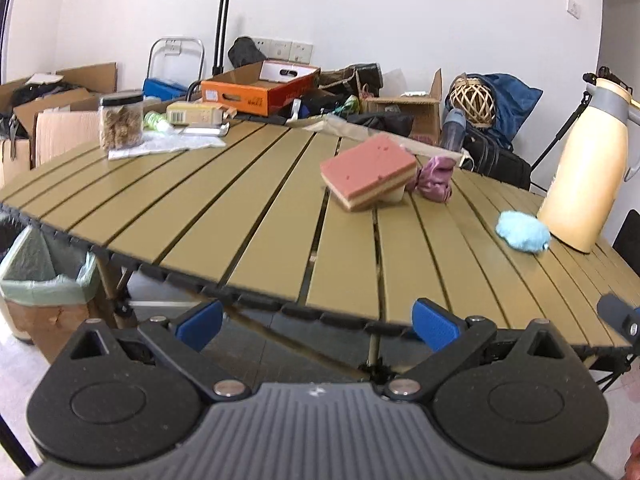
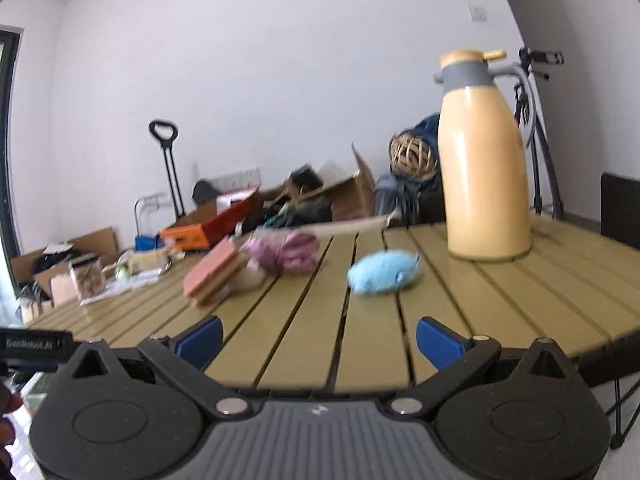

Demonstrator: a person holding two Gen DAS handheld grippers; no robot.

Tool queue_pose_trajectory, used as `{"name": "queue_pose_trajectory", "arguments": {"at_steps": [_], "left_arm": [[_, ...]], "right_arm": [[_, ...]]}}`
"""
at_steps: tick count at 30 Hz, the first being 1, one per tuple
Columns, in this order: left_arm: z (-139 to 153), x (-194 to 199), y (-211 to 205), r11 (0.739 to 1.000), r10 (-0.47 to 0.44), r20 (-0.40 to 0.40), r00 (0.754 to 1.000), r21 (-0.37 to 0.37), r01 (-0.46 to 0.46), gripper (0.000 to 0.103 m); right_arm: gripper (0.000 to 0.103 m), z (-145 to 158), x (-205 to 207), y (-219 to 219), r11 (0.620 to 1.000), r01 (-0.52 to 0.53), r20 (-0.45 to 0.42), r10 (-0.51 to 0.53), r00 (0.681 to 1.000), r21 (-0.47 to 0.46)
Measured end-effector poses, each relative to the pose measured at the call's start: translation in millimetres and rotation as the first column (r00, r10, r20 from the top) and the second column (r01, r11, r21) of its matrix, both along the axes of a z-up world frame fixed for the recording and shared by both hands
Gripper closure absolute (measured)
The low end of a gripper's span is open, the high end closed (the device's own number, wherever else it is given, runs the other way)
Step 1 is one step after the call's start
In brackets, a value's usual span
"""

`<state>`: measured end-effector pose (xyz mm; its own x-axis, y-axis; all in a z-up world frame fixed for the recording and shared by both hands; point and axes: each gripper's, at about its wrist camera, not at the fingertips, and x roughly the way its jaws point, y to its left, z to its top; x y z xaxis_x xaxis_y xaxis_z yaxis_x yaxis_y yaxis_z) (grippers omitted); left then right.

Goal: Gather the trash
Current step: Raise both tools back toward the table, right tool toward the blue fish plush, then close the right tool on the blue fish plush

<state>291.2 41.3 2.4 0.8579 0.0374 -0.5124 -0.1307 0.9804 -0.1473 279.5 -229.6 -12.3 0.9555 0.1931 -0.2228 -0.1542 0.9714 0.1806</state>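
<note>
Trash on the slatted table (image 1: 248, 216) appears to comprise a crumpled blue wad (image 2: 382, 272) and a crumpled purple wad (image 2: 288, 254); that classification is a judgement. The blue wad lies on the right half of the table, near the cream thermos jug (image 2: 486, 168). The purple wad lies further back, just beside a tilted pink-topped sponge block (image 2: 214, 276). A lined bin (image 1: 44, 276) stands on the floor at the left, below the table edge.

Risks, as judged:
- A wide reach for the blue wad could knock the jug, given how close the two are.
- Closing on the purple wad could catch or shove the sponge block.
- Both wads look light and may slide along the slats rather than seat between the fingers.

Right gripper (image 2: 320, 340): fingers spread wide, nothing held, at the near edge; the blue wad is ahead, slightly right, well apart. Left gripper (image 1: 318, 322): likewise wide apart and empty, at the near edge.
</note>
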Motion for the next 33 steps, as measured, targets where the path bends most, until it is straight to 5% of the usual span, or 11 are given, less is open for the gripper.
{"name": "queue_pose_trajectory", "arguments": {"at_steps": [16, 23, 33], "left_arm": [[25.8, 70.2, -3.8, 0.999, 0.034, 0.054, 0.998, 0.010, -0.035, 0.000], [32.6, 111.9, -2.8, 0.999, 0.047, 0.043, 0.998, -0.001, -0.047, 0.000], [34.1, 152.7, -3.7, 0.998, 0.065, 0.011, 0.998, 0.000, -0.065, 0.000]], "right_arm": [[0.000, 30.1, 110.0, 2.6, 0.990, 0.141, 0.033, -0.140, 0.990, -0.019], [0.000, 30.8, 171.6, 5.8, 0.986, 0.150, -0.090, -0.157, 0.984, -0.076], [0.000, 9.6, 240.2, 6.3, 0.974, 0.175, -0.301, -0.211, 0.930, -0.141]]}}
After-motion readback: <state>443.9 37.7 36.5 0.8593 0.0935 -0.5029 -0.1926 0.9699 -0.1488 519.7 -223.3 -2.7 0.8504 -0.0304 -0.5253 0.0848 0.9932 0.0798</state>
